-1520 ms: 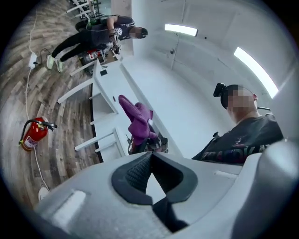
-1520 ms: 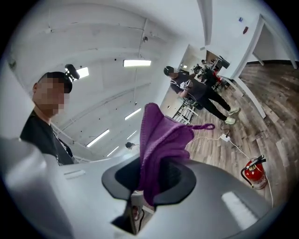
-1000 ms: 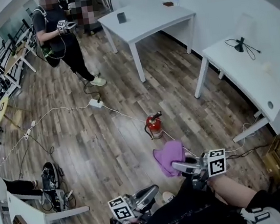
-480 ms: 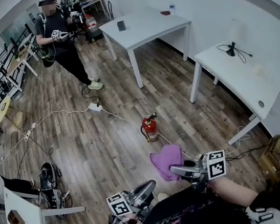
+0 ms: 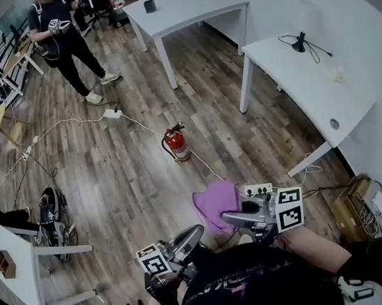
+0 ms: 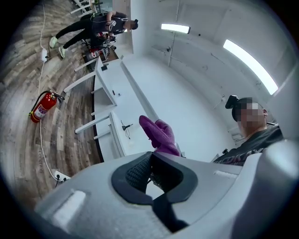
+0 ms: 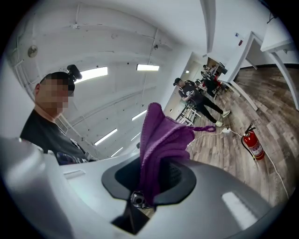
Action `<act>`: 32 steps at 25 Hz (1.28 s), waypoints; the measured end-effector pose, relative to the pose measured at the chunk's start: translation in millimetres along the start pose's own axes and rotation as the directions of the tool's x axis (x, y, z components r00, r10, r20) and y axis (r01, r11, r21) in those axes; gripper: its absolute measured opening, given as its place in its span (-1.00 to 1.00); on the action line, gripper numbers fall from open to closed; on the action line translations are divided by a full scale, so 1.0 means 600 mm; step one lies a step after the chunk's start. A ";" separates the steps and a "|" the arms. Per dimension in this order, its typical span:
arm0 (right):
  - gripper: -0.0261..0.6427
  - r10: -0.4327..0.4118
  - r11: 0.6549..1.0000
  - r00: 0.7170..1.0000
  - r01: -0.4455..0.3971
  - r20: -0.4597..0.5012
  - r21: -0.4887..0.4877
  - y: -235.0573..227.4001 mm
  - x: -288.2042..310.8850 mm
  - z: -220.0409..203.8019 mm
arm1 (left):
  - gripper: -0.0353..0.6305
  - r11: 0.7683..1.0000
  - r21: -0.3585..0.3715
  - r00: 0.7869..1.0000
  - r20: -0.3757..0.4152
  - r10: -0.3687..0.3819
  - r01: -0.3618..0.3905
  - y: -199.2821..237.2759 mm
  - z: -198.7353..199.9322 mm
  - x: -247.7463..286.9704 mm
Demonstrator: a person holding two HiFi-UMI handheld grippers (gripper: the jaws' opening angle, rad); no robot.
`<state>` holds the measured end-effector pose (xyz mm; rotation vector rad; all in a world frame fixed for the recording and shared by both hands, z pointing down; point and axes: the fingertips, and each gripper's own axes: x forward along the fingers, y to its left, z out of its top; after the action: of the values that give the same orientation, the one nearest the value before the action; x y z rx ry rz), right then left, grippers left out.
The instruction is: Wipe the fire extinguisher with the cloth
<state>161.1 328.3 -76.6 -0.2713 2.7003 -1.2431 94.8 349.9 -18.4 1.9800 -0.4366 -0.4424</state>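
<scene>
Grippers sat lowest in the head view, both on the near side of the fire extinguisher (image 5: 176, 144) and well apart from it. The left gripper (image 5: 197, 233) had its jaws pressed together with nothing between them. The right gripper (image 5: 227, 218) was clamped on the purple cloth (image 5: 214, 202), which bunched out past its jaws toward the fire extinguisher without touching it.

The red fire extinguisher stood upright on the wood-plank floor (image 5: 118, 186), its black hose looped at its left side. A white cable (image 5: 204, 167) ran just beside its base and went on to a power strip (image 5: 112, 113) lying beyond it and to its left.

2 white tables stood farther off. 1 table (image 5: 313, 92) was to the right of the fire extinguisher, against the white wall (image 5: 363, 25), with a small black object (image 5: 298, 43) and its cord on top. The other table (image 5: 185, 11) was beyond the fire extinguisher. Farthest from it, up to the left, a person in dark clothes (image 5: 56, 37) stood on the planks.
</scene>
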 end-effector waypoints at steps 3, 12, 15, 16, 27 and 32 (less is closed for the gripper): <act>-0.72 0.015 1.000 0.998 -0.014 -0.059 0.008 0.012 -0.055 -0.035 | -0.90 0.999 0.018 0.999 0.015 0.045 -0.045 -0.017 -0.060 0.013; -0.72 0.056 0.998 0.991 -0.055 -0.125 0.006 0.043 -0.134 -0.091 | -0.89 0.988 0.097 0.992 -0.023 0.121 -0.119 -0.056 -0.161 0.036; -0.72 0.065 0.998 0.991 -0.065 -0.115 0.007 0.049 -0.138 -0.091 | -0.89 0.983 0.127 0.990 -0.035 0.135 -0.130 -0.058 -0.168 0.033; -0.72 0.068 0.998 0.992 -0.067 -0.110 0.009 0.049 -0.139 -0.089 | -0.89 0.983 0.127 0.990 -0.032 0.136 -0.131 -0.057 -0.168 0.033; -0.72 0.035 0.999 0.995 -0.037 -0.092 -0.021 0.043 -0.164 -0.094 | -0.89 0.989 0.073 0.986 -0.097 0.135 -0.128 -0.064 -0.174 0.074; -0.72 0.026 0.999 0.996 -0.028 -0.081 -0.024 0.043 -0.163 -0.096 | -0.89 0.994 0.057 0.993 -0.069 0.101 -0.097 -0.030 -0.177 0.060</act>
<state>241.3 409.5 -52.8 -0.1906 2.7792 -1.2387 179.8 421.5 5.5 2.0095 -0.5029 -0.2988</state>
